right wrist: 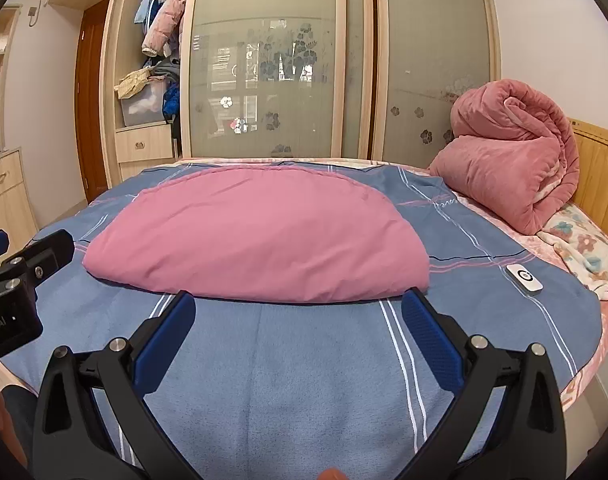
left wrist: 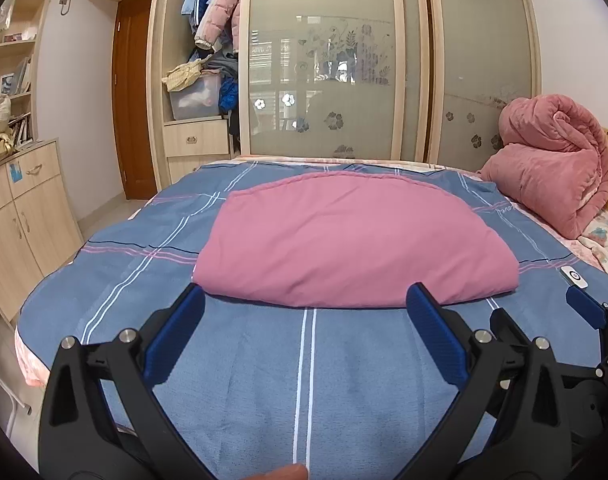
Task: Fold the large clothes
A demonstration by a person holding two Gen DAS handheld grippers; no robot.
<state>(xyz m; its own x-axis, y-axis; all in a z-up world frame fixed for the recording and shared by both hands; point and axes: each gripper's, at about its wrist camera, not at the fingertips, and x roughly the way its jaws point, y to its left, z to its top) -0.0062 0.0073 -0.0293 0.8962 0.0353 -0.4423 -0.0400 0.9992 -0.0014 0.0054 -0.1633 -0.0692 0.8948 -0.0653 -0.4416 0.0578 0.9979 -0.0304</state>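
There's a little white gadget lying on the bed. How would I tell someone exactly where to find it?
Start at the bed with the blue plaid cover. A folded, flat pink cloth lies in its middle; look just off that cloth's near right corner. There sits the small white rectangular remote with a dark ring on top, lying flat on the blue cover; it is the only hard, white thing among soft bedding, well short of the rolled pink fleece blanket.

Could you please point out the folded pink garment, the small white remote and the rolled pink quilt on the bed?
Folded pink garment (left wrist: 352, 240): left wrist view, centre of its top layer.
White remote (right wrist: 524, 278): right wrist view, middle of its face.
Rolled pink quilt (right wrist: 512, 164): right wrist view, front of the roll.
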